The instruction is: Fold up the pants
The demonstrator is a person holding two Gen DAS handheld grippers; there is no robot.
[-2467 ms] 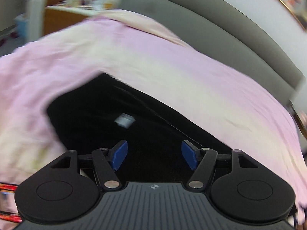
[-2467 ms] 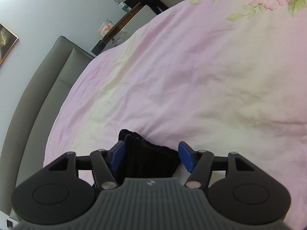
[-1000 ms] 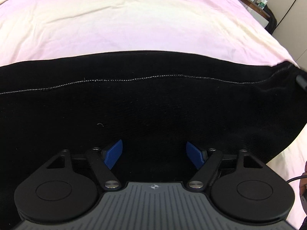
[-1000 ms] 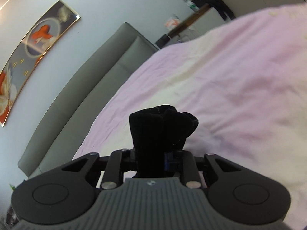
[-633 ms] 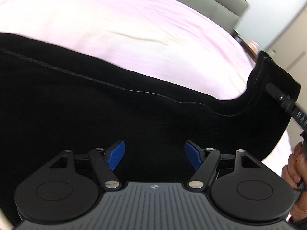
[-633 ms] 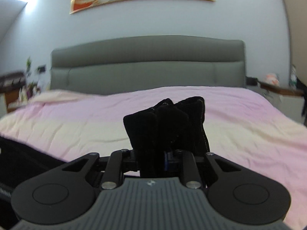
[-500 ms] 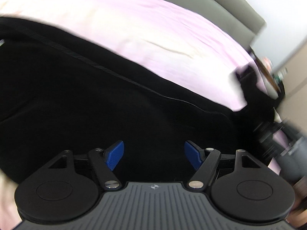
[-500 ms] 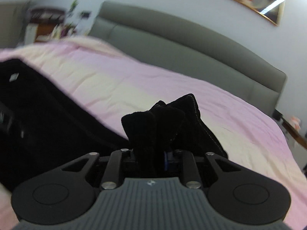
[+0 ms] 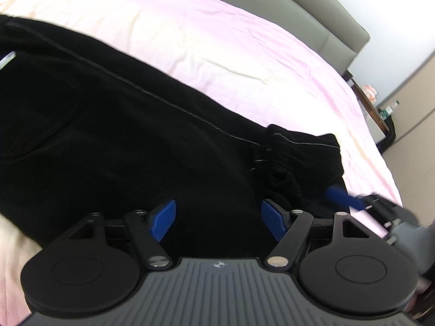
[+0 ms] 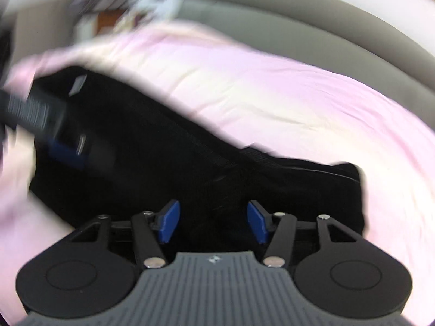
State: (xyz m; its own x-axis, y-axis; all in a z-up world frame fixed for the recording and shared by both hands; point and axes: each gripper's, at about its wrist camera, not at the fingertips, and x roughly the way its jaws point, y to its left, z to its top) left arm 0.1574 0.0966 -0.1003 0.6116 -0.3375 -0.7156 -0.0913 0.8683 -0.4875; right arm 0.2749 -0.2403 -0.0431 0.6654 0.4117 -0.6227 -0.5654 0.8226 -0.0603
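Black hand-held gripper (image 9: 217, 218), blue pads, silver screws

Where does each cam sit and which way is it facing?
Left wrist: on the left gripper, angled down at the black fabric pants on the pink bedsheet; open blue pads, right gripper's blue pad at right.
Right wrist: on the right gripper, jaws opening over the pants, nothing pinched; left gripper blurred at left.
Shared: pants, bedsheet, grey padded headboard.
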